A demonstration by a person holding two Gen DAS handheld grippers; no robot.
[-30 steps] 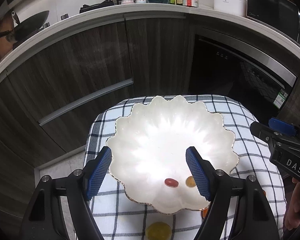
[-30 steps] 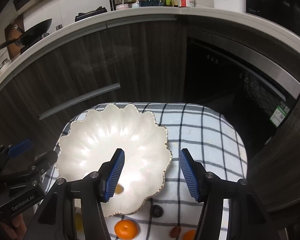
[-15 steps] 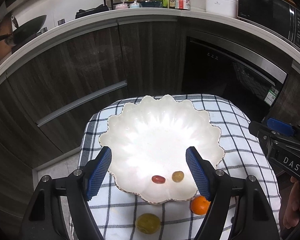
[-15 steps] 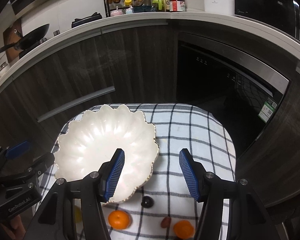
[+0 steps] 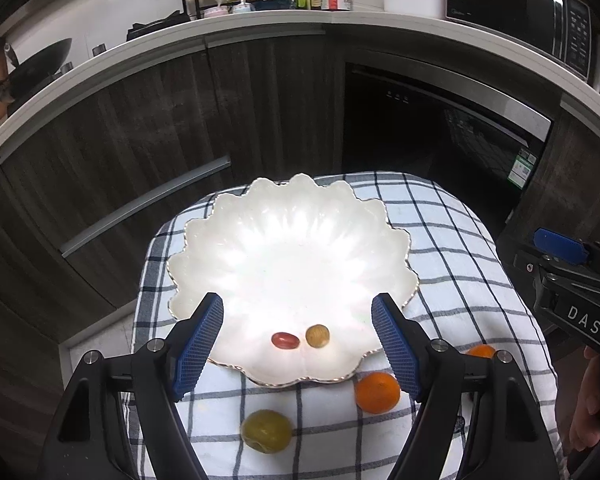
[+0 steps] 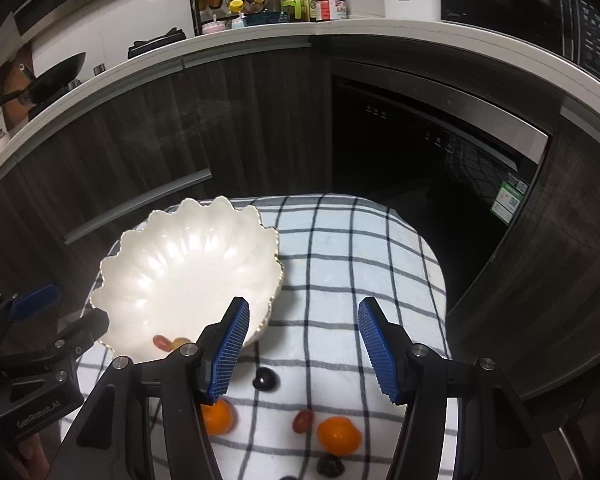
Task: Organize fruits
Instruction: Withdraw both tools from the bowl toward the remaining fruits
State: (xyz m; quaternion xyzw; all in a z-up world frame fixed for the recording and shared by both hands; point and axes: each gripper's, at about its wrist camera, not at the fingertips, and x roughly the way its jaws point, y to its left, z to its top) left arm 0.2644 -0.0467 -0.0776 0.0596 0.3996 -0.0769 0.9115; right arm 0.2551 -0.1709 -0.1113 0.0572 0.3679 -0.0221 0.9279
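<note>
A white scalloped bowl (image 5: 292, 240) sits on a checked cloth (image 5: 452, 248) and holds a red fruit (image 5: 285, 340) and a tan fruit (image 5: 317, 336). My left gripper (image 5: 298, 340) is open and empty above the bowl's near rim. In front of the bowl lie a green fruit (image 5: 266, 430) and an orange (image 5: 377, 392). My right gripper (image 6: 302, 346) is open and empty over the cloth, right of the bowl (image 6: 188, 272). Below it lie a dark fruit (image 6: 265, 379), a red fruit (image 6: 303, 420) and two oranges (image 6: 339, 435) (image 6: 219, 416).
The cloth covers a small table in front of dark kitchen cabinets (image 5: 180, 112) and a built-in oven (image 5: 432, 128). The counter (image 5: 260, 24) above carries bottles and a wok. A second dark fruit (image 6: 330, 466) lies at the cloth's near edge.
Both grippers have drawn back and up from the table, so the bowl looks smaller and more loose fruit shows in front of it. Both jaws have stayed open.
</note>
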